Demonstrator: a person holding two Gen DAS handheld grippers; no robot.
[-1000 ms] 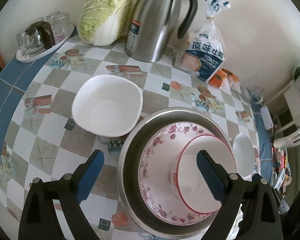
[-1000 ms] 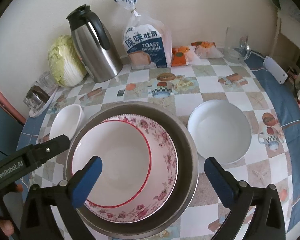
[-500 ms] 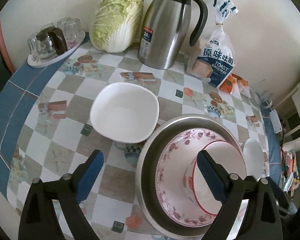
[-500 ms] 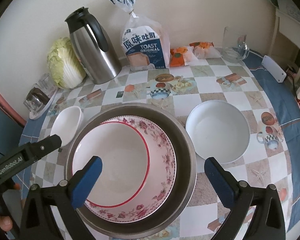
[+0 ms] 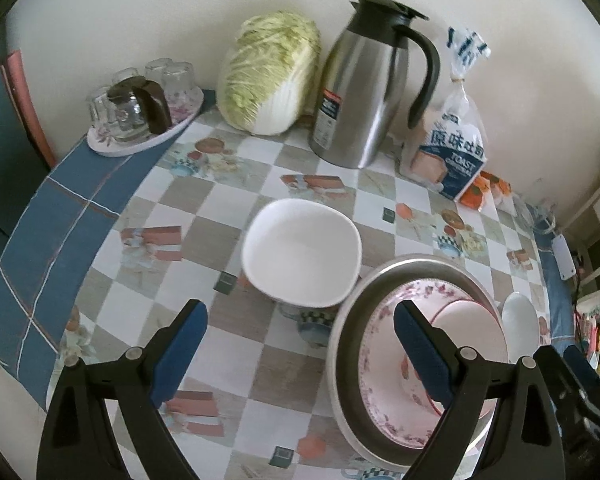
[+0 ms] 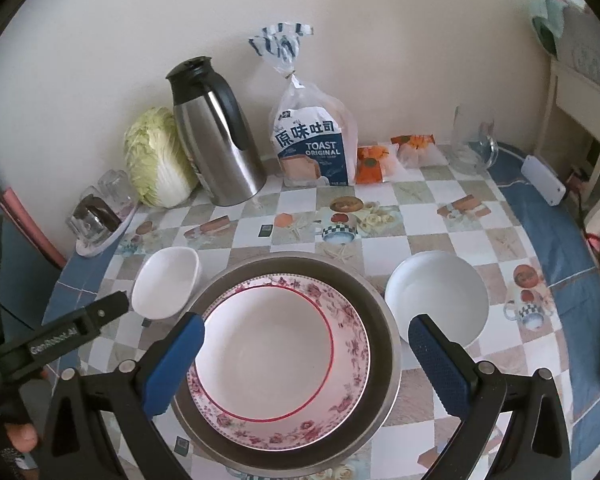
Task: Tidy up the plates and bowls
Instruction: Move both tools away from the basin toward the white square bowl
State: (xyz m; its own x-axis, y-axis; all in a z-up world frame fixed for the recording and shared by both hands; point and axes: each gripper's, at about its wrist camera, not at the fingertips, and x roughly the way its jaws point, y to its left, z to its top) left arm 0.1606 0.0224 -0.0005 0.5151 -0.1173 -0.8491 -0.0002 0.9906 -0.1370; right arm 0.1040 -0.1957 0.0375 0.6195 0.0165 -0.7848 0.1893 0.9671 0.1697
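The table (image 6: 440, 232) wears a glossy checked cloth with a blue border. On it, between the right gripper's (image 6: 306, 354) spread, empty jaws, sits a round steel basin (image 6: 380, 308); nested inside are a floral-rimmed plate (image 6: 352, 344) and a red-rimmed white bowl (image 6: 264, 344). Beyond the right jaw stands a round white bowl (image 6: 436, 300), its near edge hidden by the jaw. The left gripper (image 5: 300, 338) is also released, holding nothing; ahead between its jaws is a squarish white bowl (image 5: 300, 254), while the basin lies behind its right jaw, partly covered. Far beyond stand a steel jug (image 5: 360, 96), ribbed cabbage (image 5: 270, 74) and bagged toast (image 6: 314, 148).
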